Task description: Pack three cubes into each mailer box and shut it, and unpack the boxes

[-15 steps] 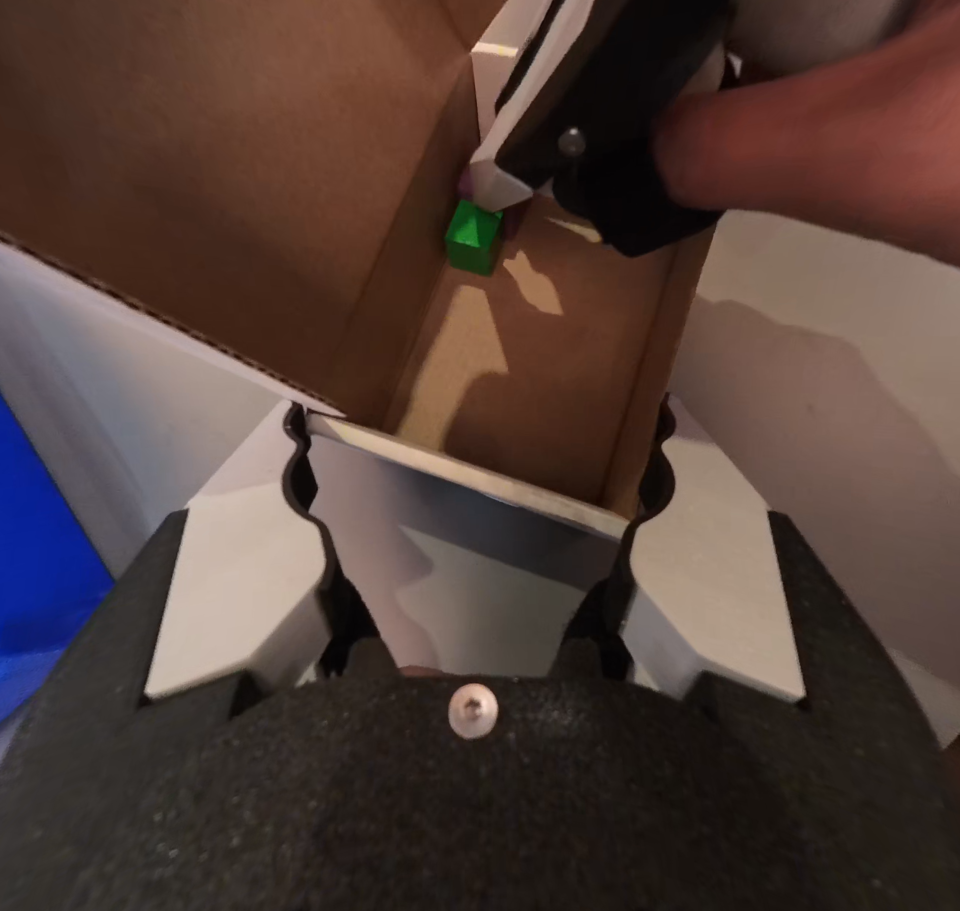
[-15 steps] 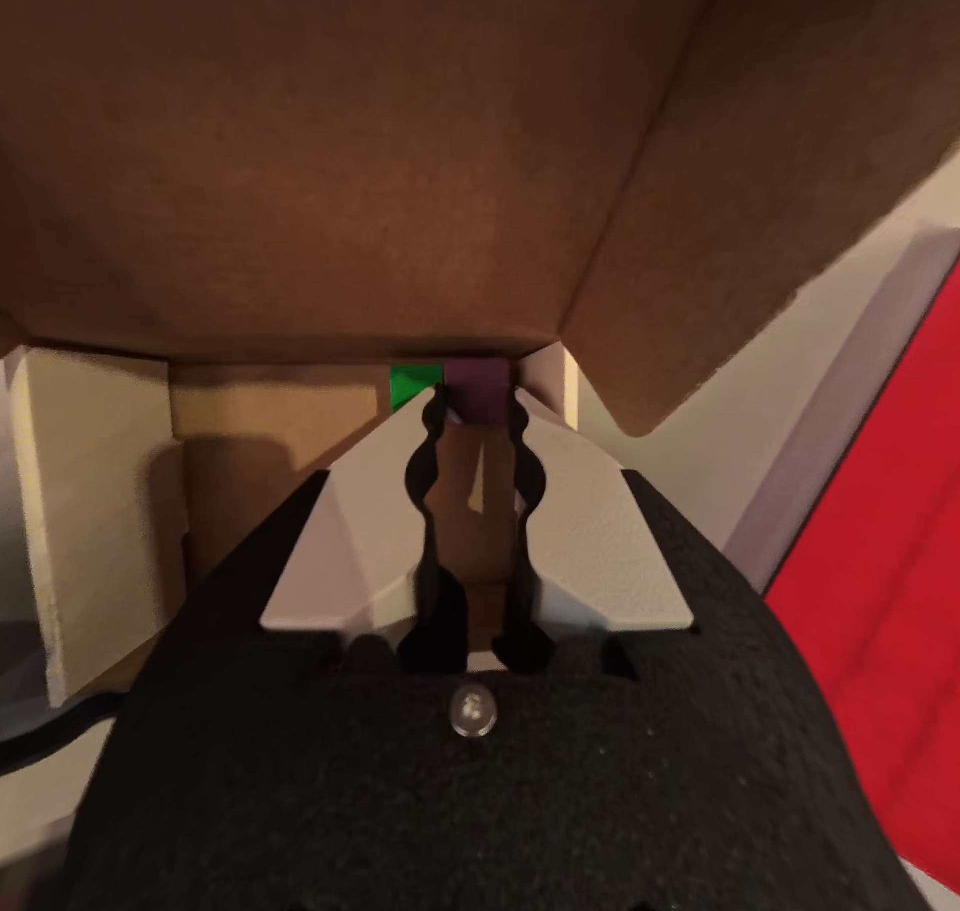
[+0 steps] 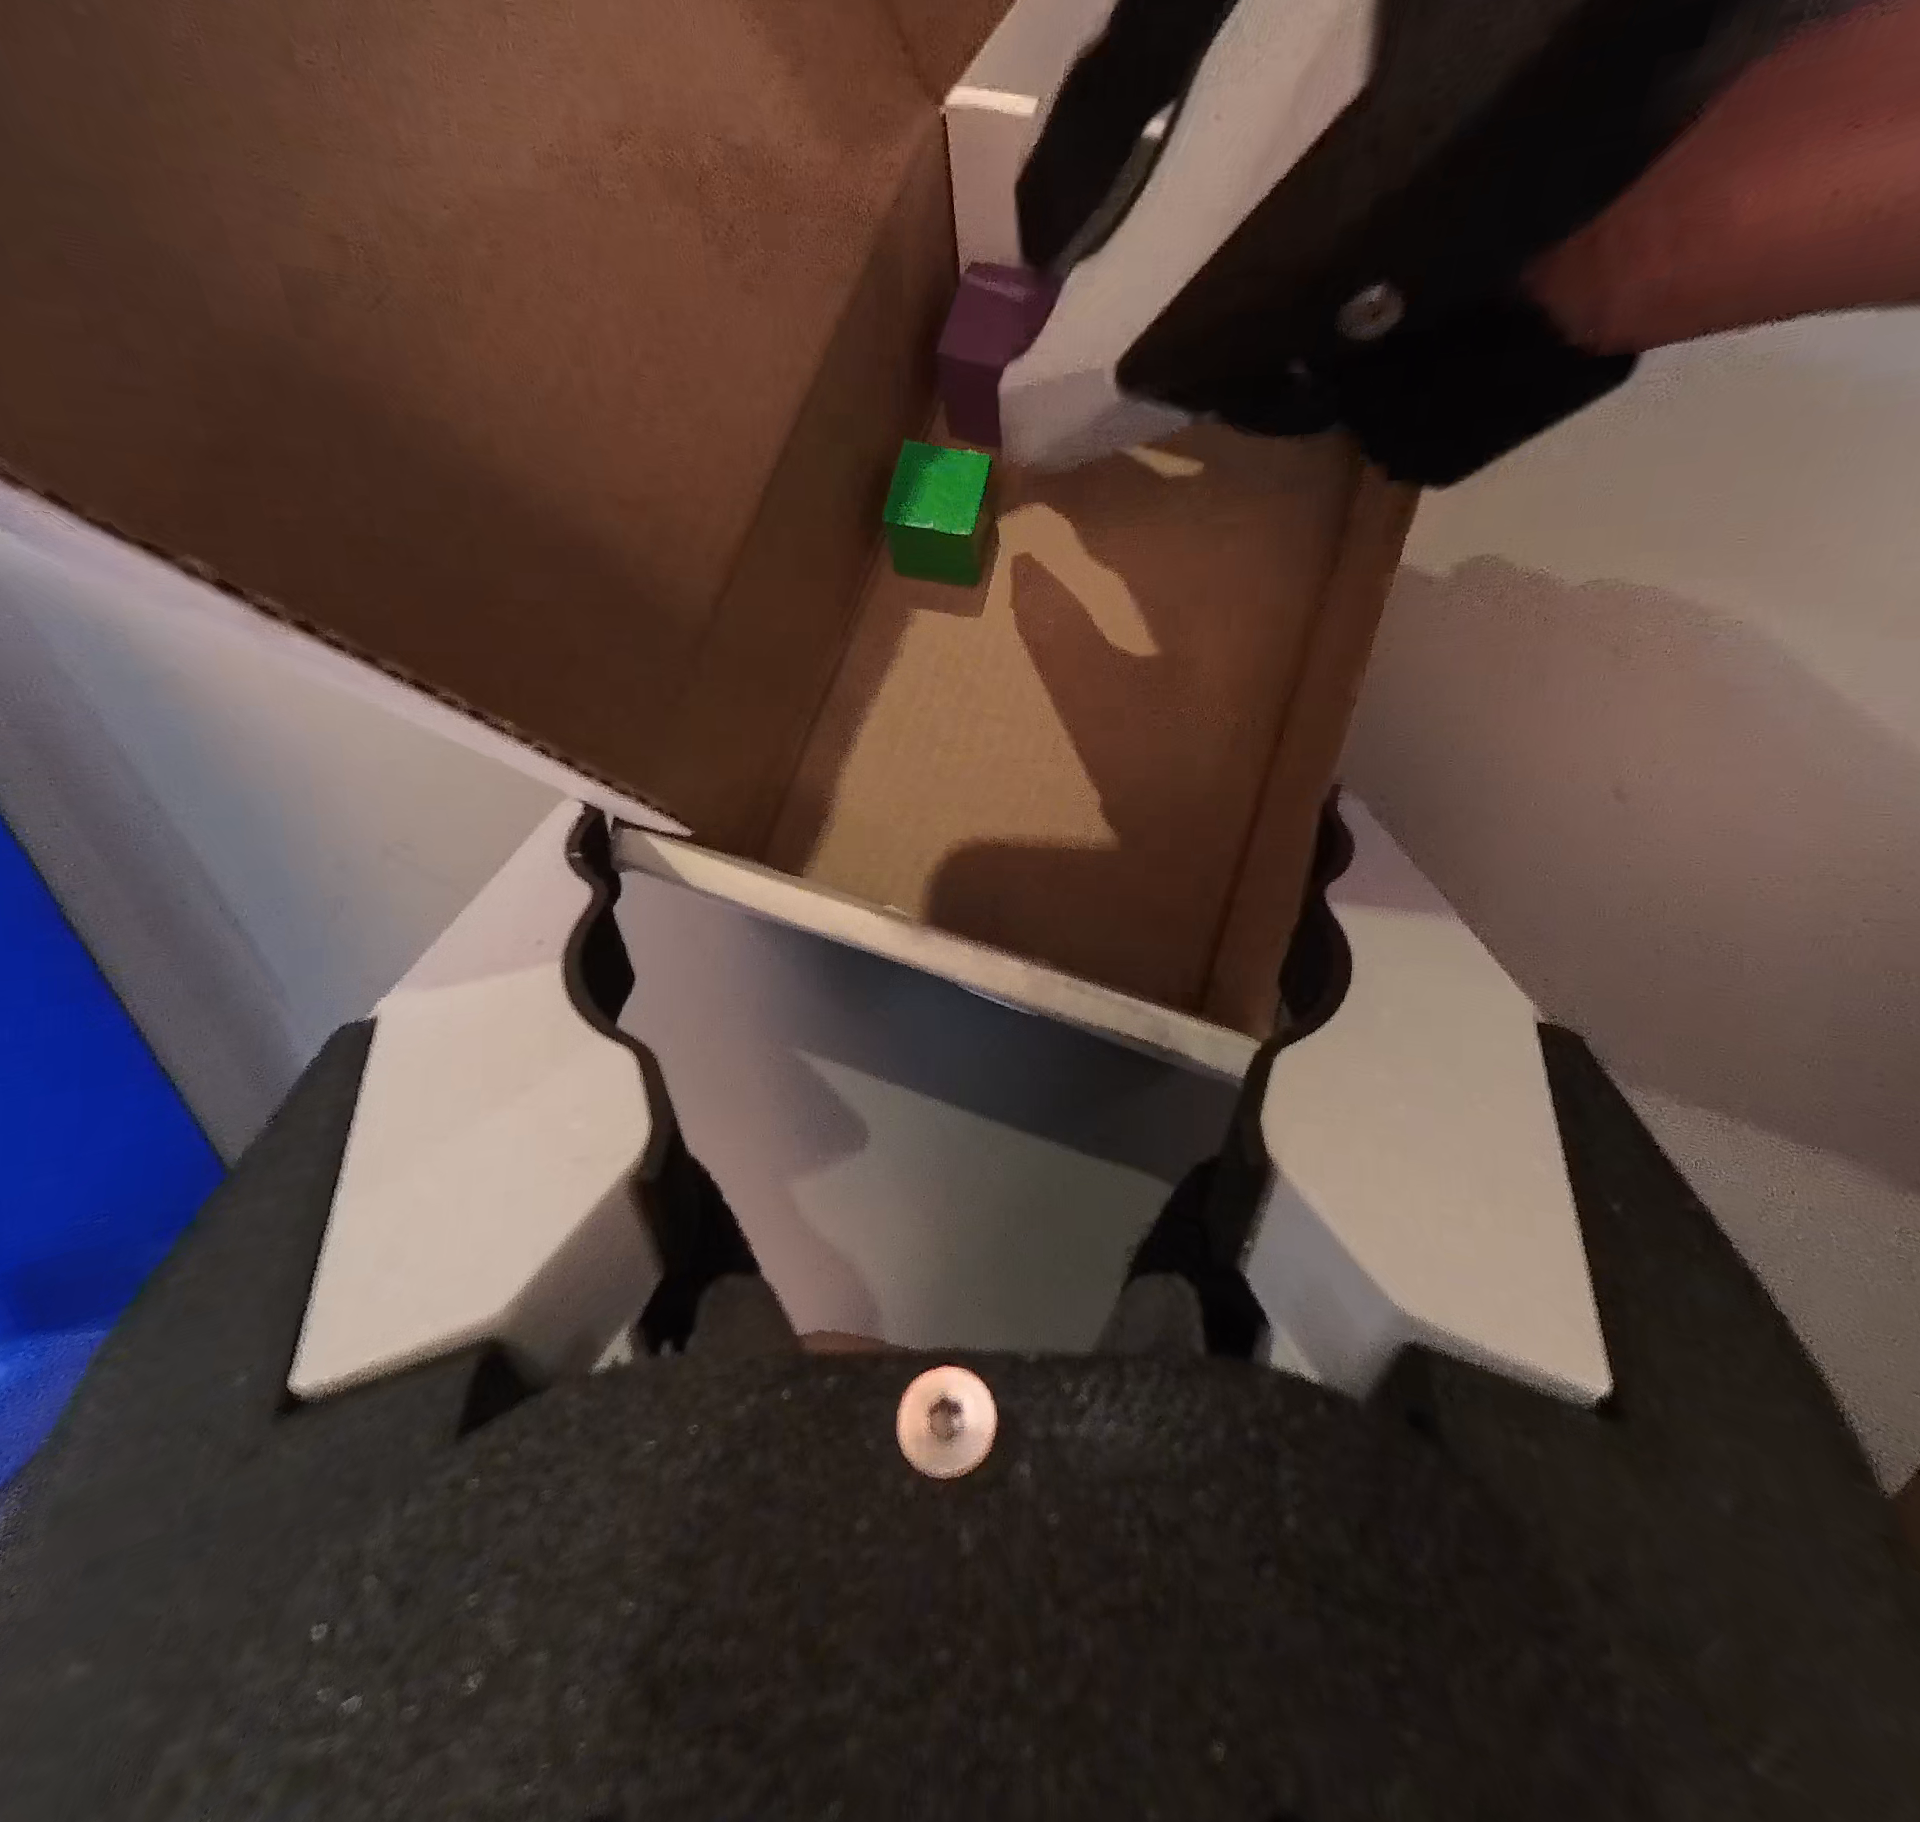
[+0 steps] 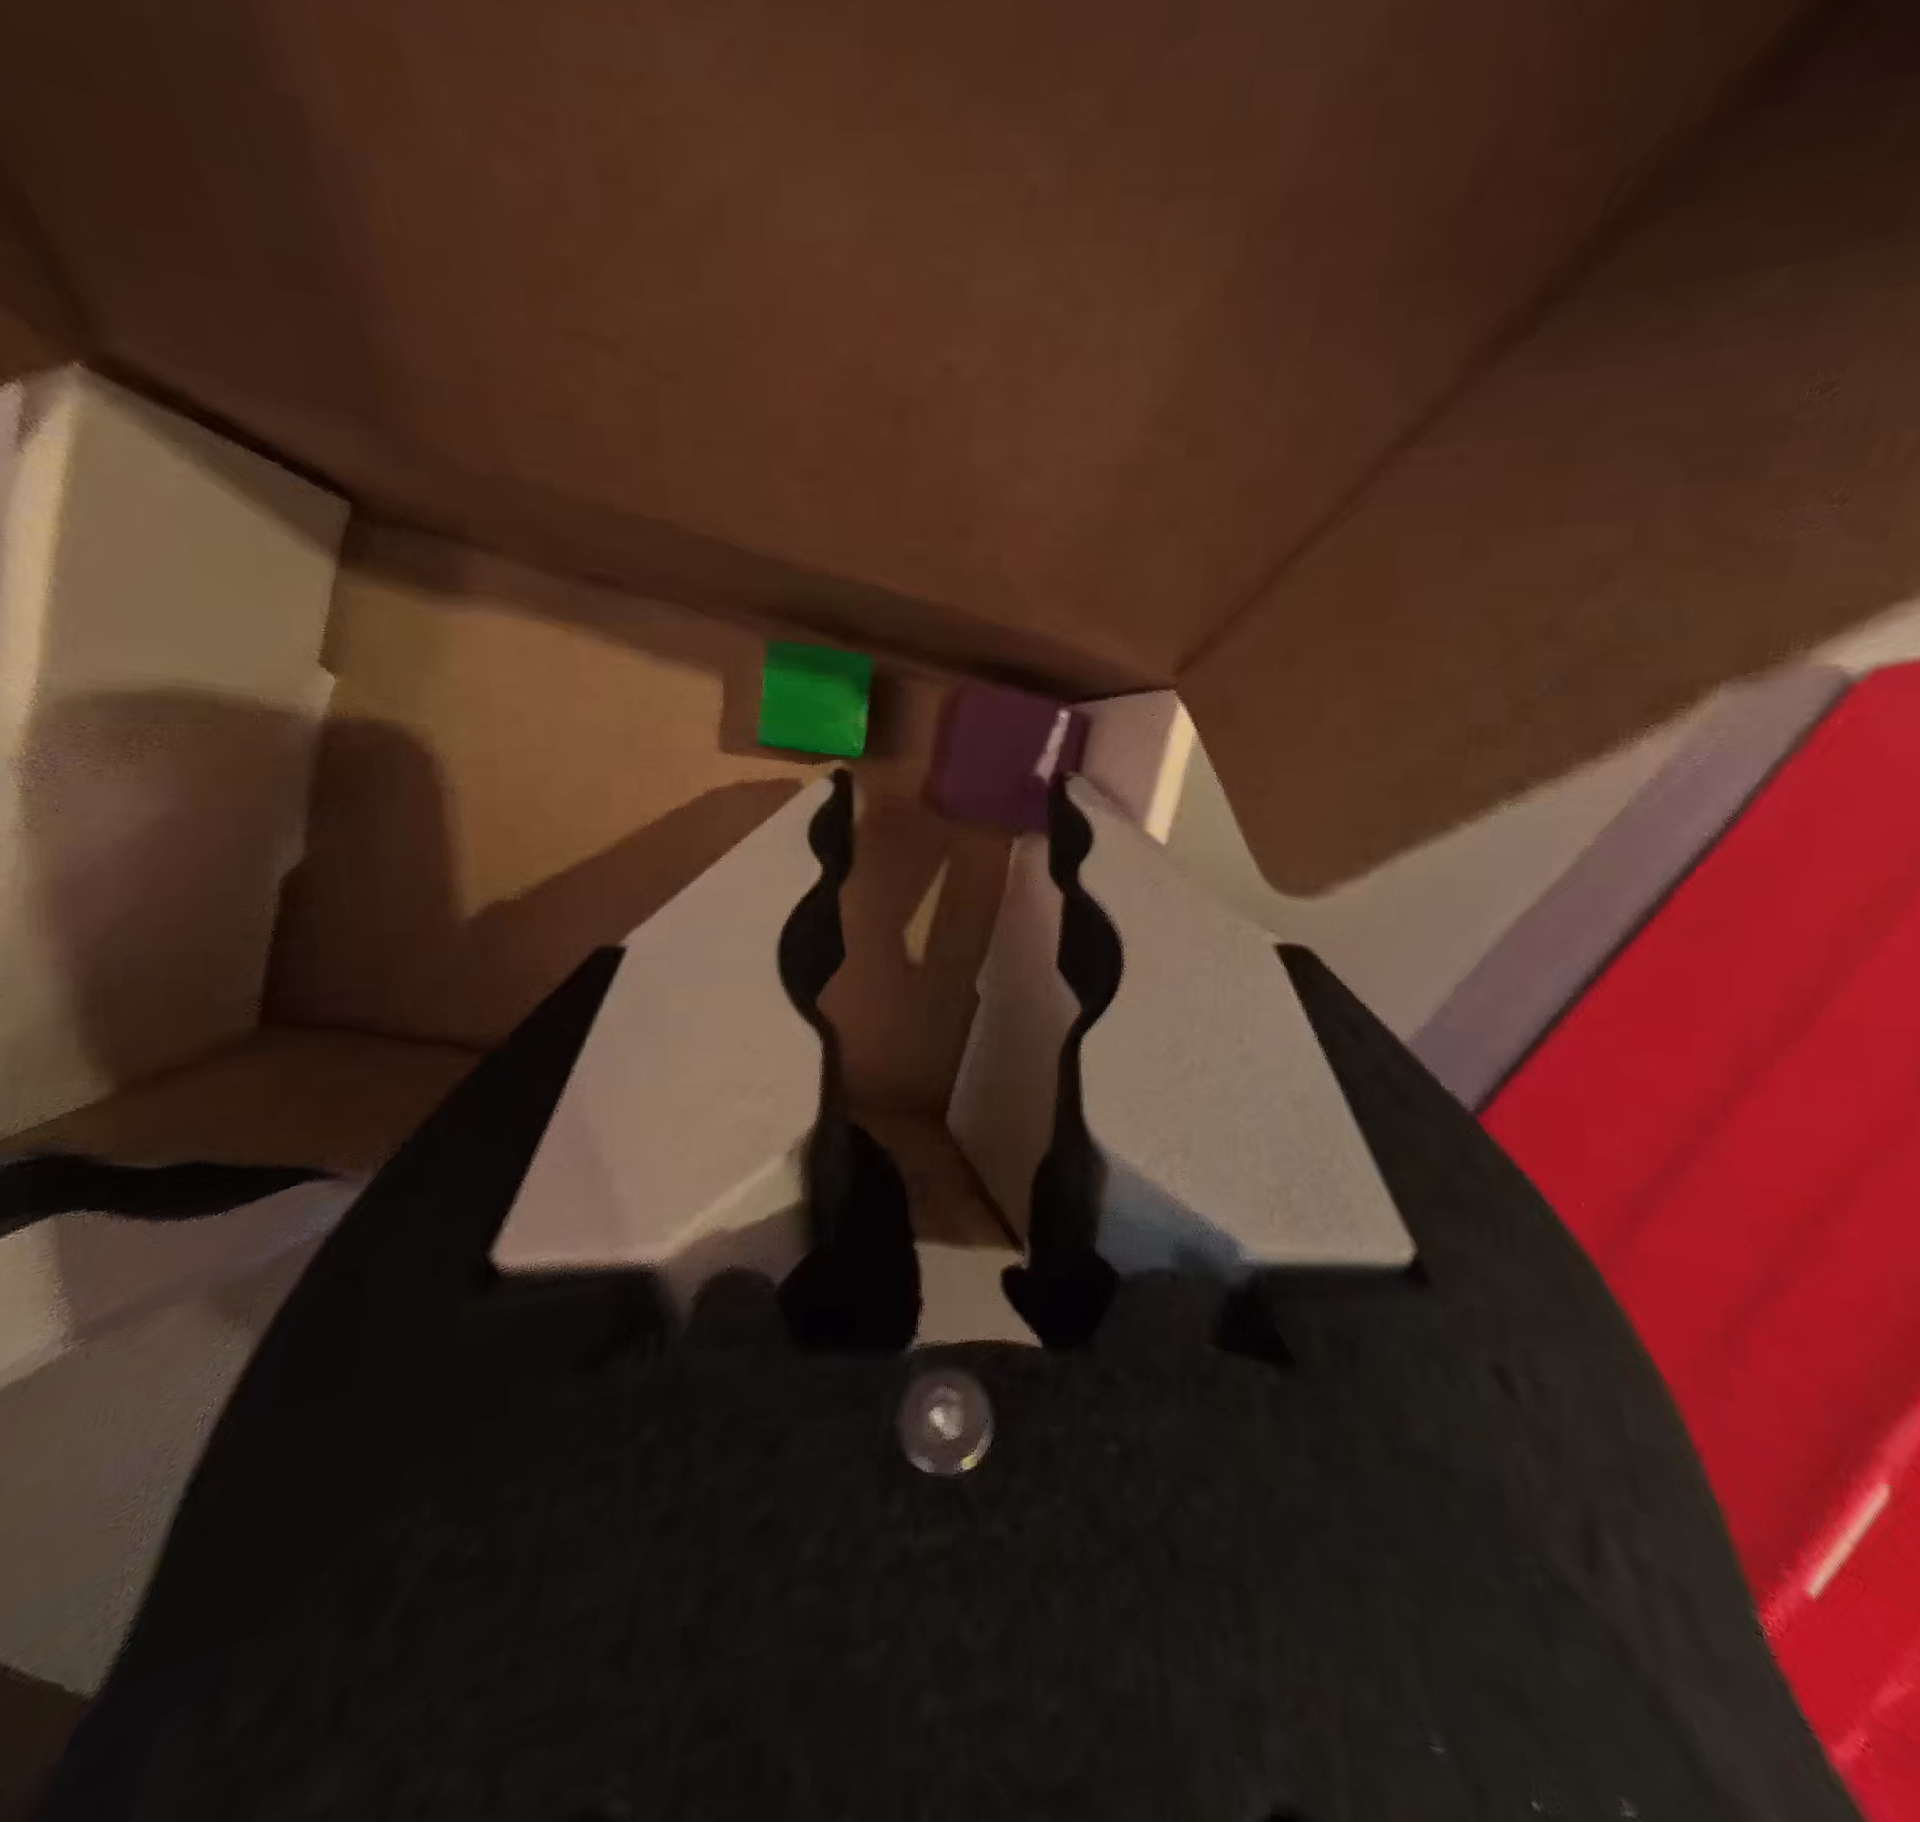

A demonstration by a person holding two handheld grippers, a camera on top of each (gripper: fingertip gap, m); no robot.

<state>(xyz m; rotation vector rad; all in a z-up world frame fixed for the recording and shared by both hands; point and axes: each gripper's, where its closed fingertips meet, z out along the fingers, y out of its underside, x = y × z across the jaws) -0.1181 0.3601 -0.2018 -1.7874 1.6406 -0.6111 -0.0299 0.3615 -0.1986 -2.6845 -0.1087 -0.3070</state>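
An open mailer box [image 3: 935, 1045], white outside and brown inside, has its lid [image 3: 468, 318] raised. A green cube [image 3: 935, 515] and a purple cube [image 3: 987, 338] sit on its floor against the lid-side wall, the purple one in the far corner. My left gripper [image 3: 951, 837] clamps the box's near end across its width. My right gripper [image 3: 1049, 401] reaches into the far end, one finger beside the purple cube. In the right wrist view, my right gripper [image 4: 948, 785] is open and empty, with the purple cube [image 4: 997, 754] just past its tips and the green cube [image 4: 816, 700] to the left.
The box stands on a white table [image 3: 1662, 733]. A blue surface [image 3: 73, 1097] lies to the left. A red surface [image 4: 1714, 1045] lies to the right of the box. A hand [image 3: 1766, 214] holds the right gripper. A black cable [image 4: 156, 1175] runs at the left.
The right gripper's fingers have spread and drawn back a little. The purple cube, between its tips before, now sits free in the box corner. The left gripper still holds the box.
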